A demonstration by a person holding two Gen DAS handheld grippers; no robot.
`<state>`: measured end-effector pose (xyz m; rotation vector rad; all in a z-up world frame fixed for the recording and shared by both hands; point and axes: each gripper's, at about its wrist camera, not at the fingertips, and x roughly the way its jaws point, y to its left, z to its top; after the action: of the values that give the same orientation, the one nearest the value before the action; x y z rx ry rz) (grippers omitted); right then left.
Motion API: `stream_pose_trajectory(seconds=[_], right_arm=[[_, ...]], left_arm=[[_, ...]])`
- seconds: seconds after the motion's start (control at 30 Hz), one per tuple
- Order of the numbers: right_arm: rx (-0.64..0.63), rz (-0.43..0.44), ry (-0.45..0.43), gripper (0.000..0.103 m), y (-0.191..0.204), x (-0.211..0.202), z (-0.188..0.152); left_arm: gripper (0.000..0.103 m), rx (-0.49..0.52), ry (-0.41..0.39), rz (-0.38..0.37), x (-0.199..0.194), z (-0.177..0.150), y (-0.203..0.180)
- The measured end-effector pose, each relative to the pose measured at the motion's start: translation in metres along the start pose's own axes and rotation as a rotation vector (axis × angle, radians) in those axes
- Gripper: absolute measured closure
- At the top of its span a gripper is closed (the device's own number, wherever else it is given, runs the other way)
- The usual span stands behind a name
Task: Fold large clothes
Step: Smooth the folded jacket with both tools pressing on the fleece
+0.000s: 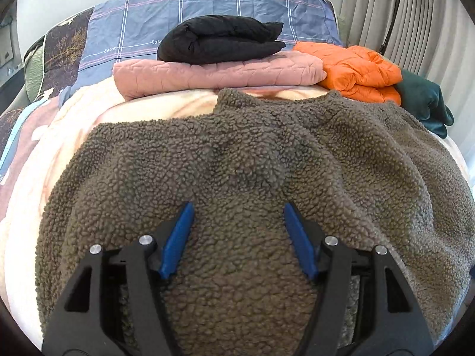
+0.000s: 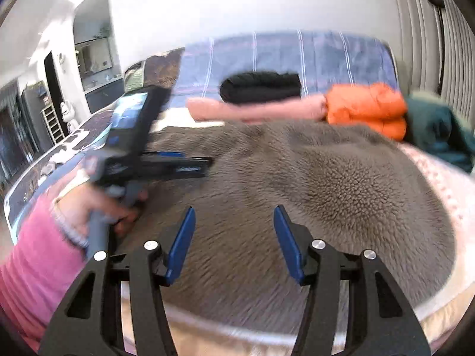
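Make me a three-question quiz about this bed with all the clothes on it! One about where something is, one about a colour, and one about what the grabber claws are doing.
1. Where is the folded black garment?
A. On top of the folded pink garment
B. Under the fuzzy fleece
C. On the floor

2. What colour is the puffy jacket beside the pink one?
A. Yellow
B. Orange
C. White

3. How do the left gripper and right gripper stand over the grey-brown fleece?
A. Both clamped on a sleeve
B. Both open, pinching nothing
C. One holds the black garment

Answers: 1 A, it rests on the pink fold. 2 B, the quilted jacket is bright orange. 3 B, the blue fingers stand apart with only fleece seen behind the gap.
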<state>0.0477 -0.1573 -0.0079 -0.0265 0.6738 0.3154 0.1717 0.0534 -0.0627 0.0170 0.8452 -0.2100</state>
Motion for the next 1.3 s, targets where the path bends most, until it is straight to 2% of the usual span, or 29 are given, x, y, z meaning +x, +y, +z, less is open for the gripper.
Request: stream_pose_trajectory(seconds=[0.03, 0.1, 0.13, 0.2, 0.23, 0.27, 0.33, 0.37, 0.4, 0.43, 0.47, 0.5, 0.53, 0.57, 0.63, 0.7, 0.73, 0.8, 0.87, 0.9, 0.97, 1.0, 1.07, 1.2, 1.3], right_arm=[[0.028, 0.020, 0.089, 0.047, -0.001, 0.017, -0.012], [-0.003, -0.008, 0.071, 0.048, -0.001, 0.034, -0.031], [-0.036, -0.031, 0.077, 0.048, 0.006, 0.030, -0.026], [0.016, 0.001, 0.103, 0.052, 0.003, 0.020, -0.008], [0.041, 0.034, 0.086, 0.066, -0.002, 0.010, 0.009], [0.044, 0.035, 0.048, 0.070, -0.004, 0.002, 0.021], [0.009, -0.034, -0.072, 0.070, -0.005, -0.014, 0.047], [-0.013, -0.064, -0.104, 0.070, -0.007, -0.011, 0.059], [-0.007, -0.068, -0.062, 0.071, -0.014, 0.010, 0.068], [0.037, -0.041, 0.048, 0.075, -0.025, 0.040, 0.066], [0.100, 0.003, 0.222, 0.077, -0.039, 0.081, 0.055], [0.140, 0.034, 0.276, 0.078, -0.045, 0.101, 0.042], [0.136, 0.051, 0.225, 0.081, -0.049, 0.103, 0.037], [0.112, 0.035, 0.240, 0.082, -0.044, 0.096, 0.042], [0.156, 0.036, 0.256, 0.081, -0.040, 0.078, 0.066], [0.120, 0.047, 0.180, 0.081, -0.033, 0.066, 0.093], [0.061, -0.009, 0.131, 0.081, -0.025, 0.063, 0.110], [-0.007, -0.065, 0.100, 0.081, -0.019, 0.077, 0.136], [0.036, -0.046, 0.166, 0.081, -0.039, 0.119, 0.155], [0.070, -0.053, 0.227, 0.081, -0.049, 0.150, 0.158], [0.081, -0.092, 0.357, 0.080, -0.069, 0.203, 0.137], [0.134, -0.045, 0.405, 0.078, -0.082, 0.232, 0.122], [0.203, -0.003, 0.377, 0.079, -0.093, 0.227, 0.123], [0.169, -0.017, 0.348, 0.078, -0.085, 0.220, 0.112], [0.170, -0.013, 0.344, 0.078, -0.086, 0.213, 0.117]], left_arm=[[0.038, 0.001, -0.001, 0.001, 0.000, 0.000, 0.000], [0.038, -0.002, -0.004, -0.004, -0.001, 0.000, 0.001], [0.038, -0.007, -0.007, -0.005, -0.001, 0.000, 0.002], [0.038, -0.007, -0.012, -0.009, -0.004, -0.002, 0.005], [0.038, -0.012, -0.015, -0.014, -0.004, -0.002, 0.007], [0.038, -0.020, -0.017, -0.022, -0.005, -0.002, 0.008], [0.038, -0.037, -0.028, -0.037, -0.007, -0.003, 0.011], [0.038, -0.049, -0.038, -0.043, -0.008, -0.003, 0.013], [0.038, -0.058, -0.046, -0.046, -0.009, -0.004, 0.013], [0.038, -0.071, -0.059, -0.048, -0.011, -0.004, 0.015], [0.038, -0.082, -0.071, -0.053, -0.013, -0.006, 0.018], [0.038, -0.087, -0.076, -0.057, -0.014, -0.006, 0.019], [0.038, -0.094, -0.081, -0.064, -0.015, -0.006, 0.020], [0.038, -0.100, -0.079, -0.068, -0.015, -0.007, 0.021], [0.038, -0.094, -0.079, -0.070, -0.016, -0.007, 0.021], [0.038, -0.090, -0.080, -0.068, -0.016, -0.007, 0.020], [0.038, -0.089, -0.080, -0.066, -0.016, -0.006, 0.019], [0.038, -0.088, -0.082, -0.064, -0.016, -0.007, 0.019], [0.038, -0.085, -0.087, -0.062, -0.018, -0.008, 0.019], [0.038, -0.084, -0.088, -0.064, -0.019, -0.008, 0.019], [0.038, -0.083, -0.091, -0.068, -0.020, -0.010, 0.019], [0.038, -0.083, -0.090, -0.071, -0.021, -0.010, 0.020], [0.038, -0.084, -0.085, -0.071, -0.022, -0.012, 0.020], [0.038, -0.064, -0.092, -0.062, -0.025, -0.015, 0.016], [0.038, -0.059, -0.094, -0.054, -0.025, -0.015, 0.015]])
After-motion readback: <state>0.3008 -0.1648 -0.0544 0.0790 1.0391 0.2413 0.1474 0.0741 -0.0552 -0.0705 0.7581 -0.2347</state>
